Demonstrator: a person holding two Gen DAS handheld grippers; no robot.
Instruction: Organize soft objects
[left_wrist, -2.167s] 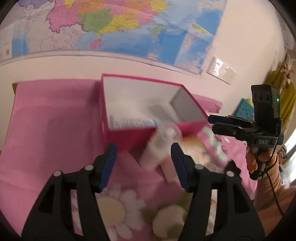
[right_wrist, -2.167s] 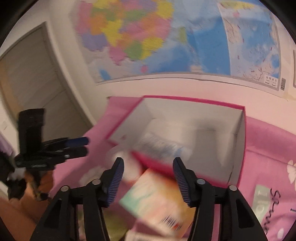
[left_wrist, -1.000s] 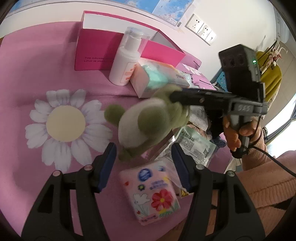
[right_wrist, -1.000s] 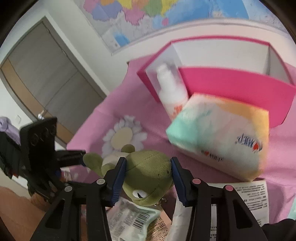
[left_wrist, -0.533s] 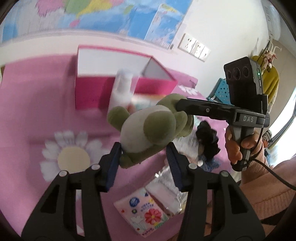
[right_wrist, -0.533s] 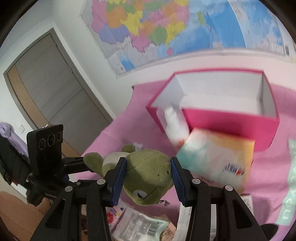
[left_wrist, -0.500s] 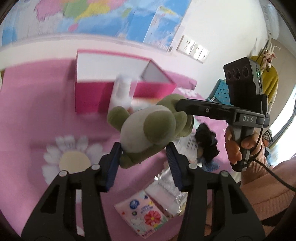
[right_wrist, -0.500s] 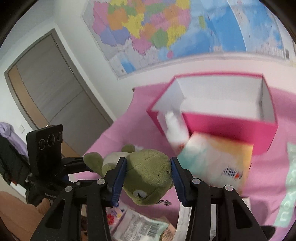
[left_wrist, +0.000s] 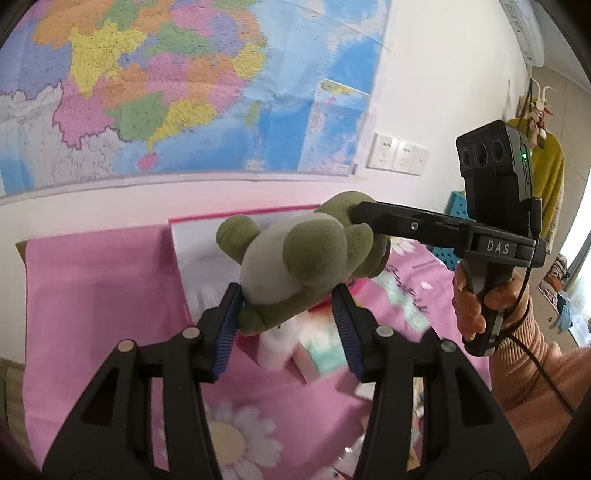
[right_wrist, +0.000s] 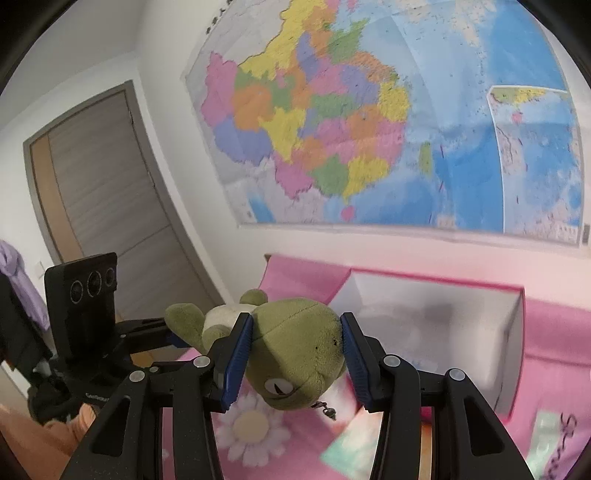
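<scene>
A green plush frog (left_wrist: 299, 254) hangs in the air, held by both grippers. My left gripper (left_wrist: 286, 314) is shut on its lower body and legs. My right gripper (right_wrist: 295, 343) is shut on its head (right_wrist: 295, 354); in the left wrist view its black finger (left_wrist: 399, 221) presses the frog's head. The open pink box (left_wrist: 192, 266) with white inside stands behind and below the frog; it also shows in the right wrist view (right_wrist: 436, 317).
A pink flowered cloth (left_wrist: 92, 280) covers the surface. A white bottle (left_wrist: 275, 350) and a tissue pack (left_wrist: 317, 350) sit blurred in front of the box. A large map (right_wrist: 369, 129) hangs on the wall. A door (right_wrist: 99, 192) is at left.
Both grippers have lifted the frog higher and toward the box. Both cameras have tilted up, so the items on the cloth now sit lower in view.
</scene>
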